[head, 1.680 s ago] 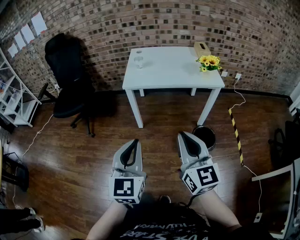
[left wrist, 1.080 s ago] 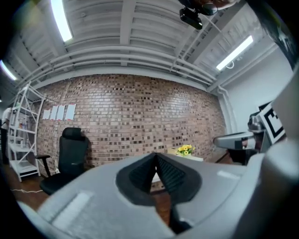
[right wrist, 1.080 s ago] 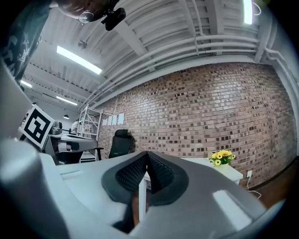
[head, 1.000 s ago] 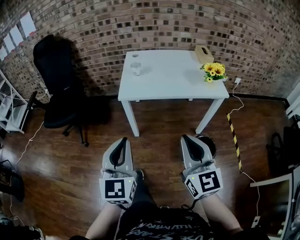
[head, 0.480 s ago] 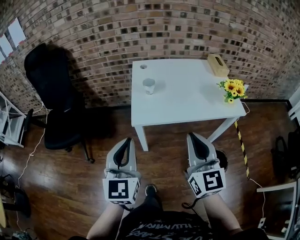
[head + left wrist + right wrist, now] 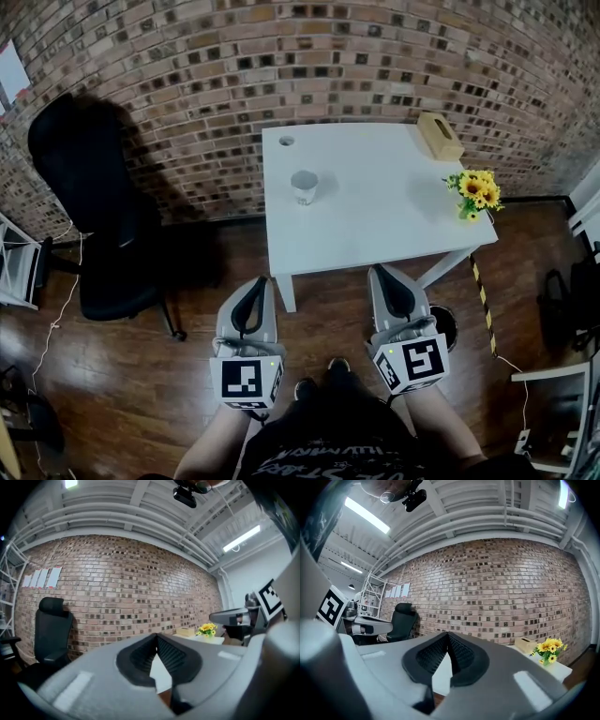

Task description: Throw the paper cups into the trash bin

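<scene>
Left gripper and right gripper nearer the table than before — jaws of both together, empty.

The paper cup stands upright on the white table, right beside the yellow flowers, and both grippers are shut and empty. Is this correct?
Not quite. The head view shows the paper cup upright on the left part of the white table, far from the yellow flowers at its right edge. The left gripper and right gripper are shut and empty.
</scene>
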A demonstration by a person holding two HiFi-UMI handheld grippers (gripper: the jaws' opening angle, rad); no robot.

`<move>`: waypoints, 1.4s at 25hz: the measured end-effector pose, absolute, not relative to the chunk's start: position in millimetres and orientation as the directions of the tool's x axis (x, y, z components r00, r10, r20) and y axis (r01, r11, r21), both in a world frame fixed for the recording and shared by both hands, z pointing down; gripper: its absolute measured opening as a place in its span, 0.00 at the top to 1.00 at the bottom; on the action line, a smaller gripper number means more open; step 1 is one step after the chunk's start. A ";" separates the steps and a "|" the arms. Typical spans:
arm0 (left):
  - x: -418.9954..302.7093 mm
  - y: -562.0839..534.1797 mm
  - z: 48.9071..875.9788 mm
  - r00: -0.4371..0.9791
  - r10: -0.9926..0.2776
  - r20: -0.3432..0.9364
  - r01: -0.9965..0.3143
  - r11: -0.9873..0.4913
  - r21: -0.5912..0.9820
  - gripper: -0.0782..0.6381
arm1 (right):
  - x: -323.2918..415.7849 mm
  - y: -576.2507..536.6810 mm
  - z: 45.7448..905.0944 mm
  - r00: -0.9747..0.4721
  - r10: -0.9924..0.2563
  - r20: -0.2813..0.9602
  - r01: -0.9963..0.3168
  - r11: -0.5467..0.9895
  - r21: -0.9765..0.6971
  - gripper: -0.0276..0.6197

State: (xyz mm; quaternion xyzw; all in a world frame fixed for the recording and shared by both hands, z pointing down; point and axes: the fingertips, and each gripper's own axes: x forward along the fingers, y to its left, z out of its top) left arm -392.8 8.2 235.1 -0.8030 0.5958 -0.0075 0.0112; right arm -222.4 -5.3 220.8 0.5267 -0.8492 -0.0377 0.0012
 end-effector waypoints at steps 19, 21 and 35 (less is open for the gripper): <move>-399.3 -138.9 248.3 0.190 -0.982 -0.020 -0.980 -0.188 -0.064 0.88 | -234.1 -177.8 255.0 -0.500 -0.866 -0.024 -0.866 0.500 -0.014 0.95; -399.7 -154.0 251.7 0.181 -0.983 -0.017 -0.981 -0.179 -0.081 0.88 | -231.6 -195.2 254.3 -0.508 -0.861 -0.031 -0.861 0.509 -0.016 0.95; -397.6 -215.1 279.4 0.109 -0.994 0.028 -0.992 -0.110 -0.062 0.88 | -250.5 -262.2 291.8 -0.586 -0.809 0.033 -0.810 0.585 -0.047 0.95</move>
